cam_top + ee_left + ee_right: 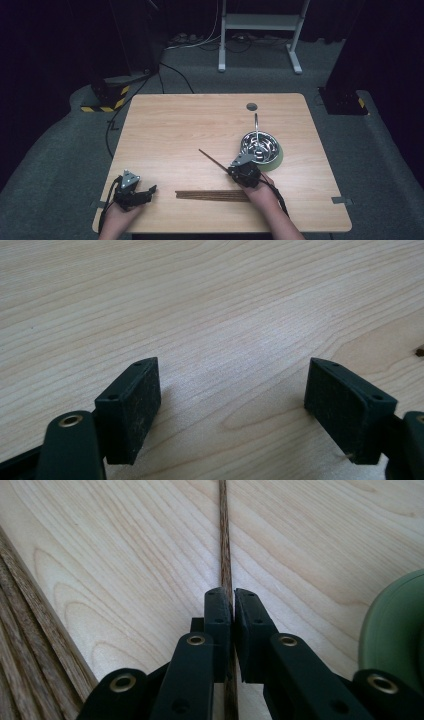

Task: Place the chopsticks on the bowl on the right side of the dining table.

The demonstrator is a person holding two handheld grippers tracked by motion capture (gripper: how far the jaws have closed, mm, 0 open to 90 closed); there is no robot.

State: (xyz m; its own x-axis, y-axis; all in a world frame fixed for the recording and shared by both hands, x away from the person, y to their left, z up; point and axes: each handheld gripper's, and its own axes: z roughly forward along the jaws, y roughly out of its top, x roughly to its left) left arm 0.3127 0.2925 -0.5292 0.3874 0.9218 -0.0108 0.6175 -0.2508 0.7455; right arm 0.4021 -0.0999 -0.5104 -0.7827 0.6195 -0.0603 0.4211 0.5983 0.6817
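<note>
One light wooden bench (165,145). Two black two-jaw grippers: the left gripper (148,192) and the right gripper (231,169). One shiny steel bowl (260,144), seated in one pale green round dish (278,159). One thin metal utensil handle (256,122) rising from the bowl. One single dark wooden chopstick (212,159) lying apart. One bundle of dark wooden chopsticks (212,195); the sticks within it cannot be counted.

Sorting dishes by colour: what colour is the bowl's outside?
Pale green outside on the bowl, clearest in the right gripper view; its inside is shiny metal.
</note>
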